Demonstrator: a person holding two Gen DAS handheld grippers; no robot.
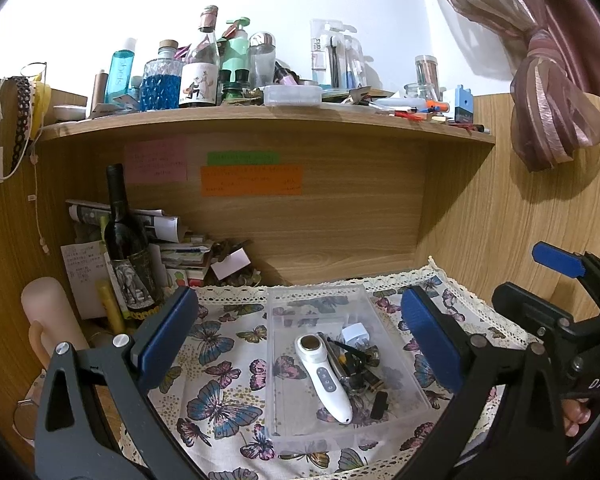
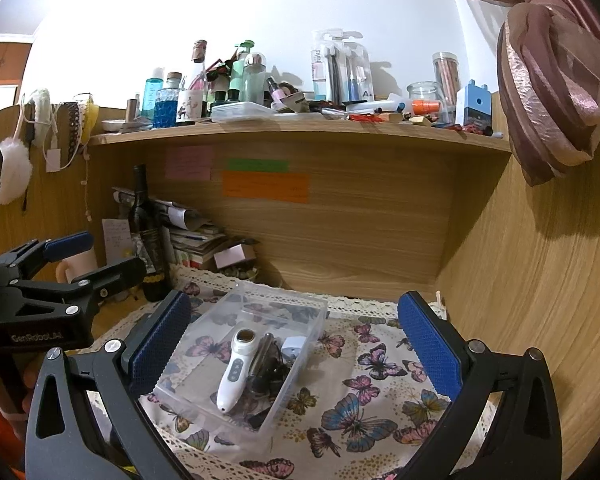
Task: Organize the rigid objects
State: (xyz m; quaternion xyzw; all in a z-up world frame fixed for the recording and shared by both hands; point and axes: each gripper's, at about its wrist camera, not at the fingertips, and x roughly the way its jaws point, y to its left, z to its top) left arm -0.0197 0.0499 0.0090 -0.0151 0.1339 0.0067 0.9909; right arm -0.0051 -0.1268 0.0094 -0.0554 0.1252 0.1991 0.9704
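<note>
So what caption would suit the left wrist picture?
Open left gripper hovers over a clear plastic box holding a white handheld massager on a butterfly tablecloth.

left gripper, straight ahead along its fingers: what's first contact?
Most likely the clear plastic box, or the white handheld device lying in it. The left gripper, open, frames the box between its blue pads and angles down at it. Depth is unclear through the fisheye.

The clear plastic bin [image 1: 284, 432] lay on a matt butterfly-print cloth [image 1: 216, 400]. Inside it sat a glossy white plastic device [image 1: 324, 376]. Behind it rose smooth wood-grain panelling [image 1: 340, 220].
</note>
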